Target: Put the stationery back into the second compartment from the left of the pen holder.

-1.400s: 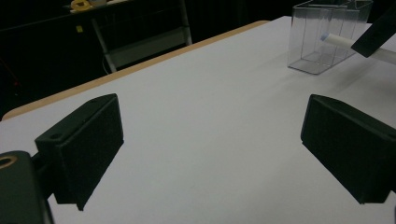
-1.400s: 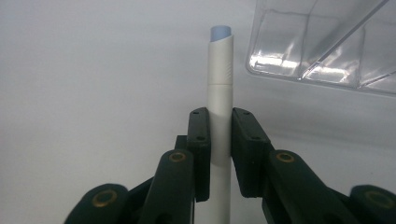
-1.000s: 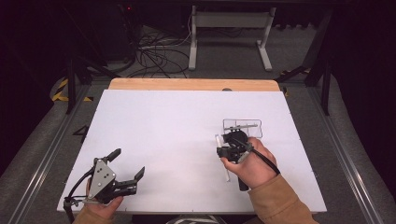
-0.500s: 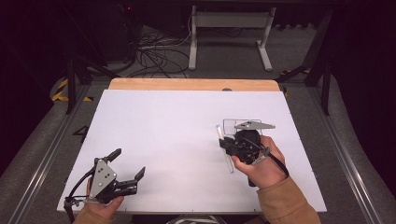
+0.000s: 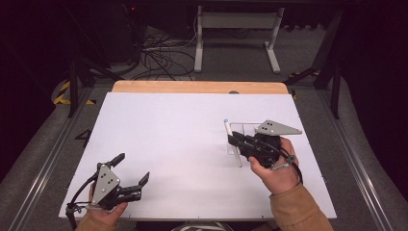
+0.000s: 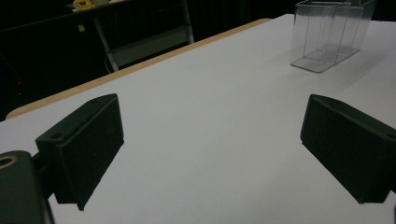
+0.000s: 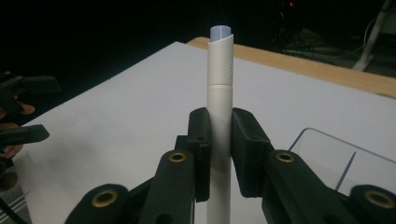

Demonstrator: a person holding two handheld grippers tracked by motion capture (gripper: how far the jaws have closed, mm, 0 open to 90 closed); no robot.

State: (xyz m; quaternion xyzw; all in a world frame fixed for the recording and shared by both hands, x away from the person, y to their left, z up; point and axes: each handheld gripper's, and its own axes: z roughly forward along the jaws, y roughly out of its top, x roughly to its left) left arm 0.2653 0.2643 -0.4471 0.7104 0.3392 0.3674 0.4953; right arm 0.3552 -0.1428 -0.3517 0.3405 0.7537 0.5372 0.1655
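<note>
White cylindrical marker pen (image 7: 219, 116) with pale blue end, being pinched between the right gripper (image 7: 219, 154) fingers.

Standing upright between the black fingers (image 7: 200, 140) in the right gripper view, hovering over the white worktop (image 5: 168, 139) just beside a clear plastic compartment box (image 6: 327, 35). Left gripper (image 5: 132, 173) resting near the worktop's near left corner, fingers (image 6: 84, 144) spread wide, gripping nothing.

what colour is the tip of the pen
Pale blue, on a white pen; clearest in the right gripper view.
</note>
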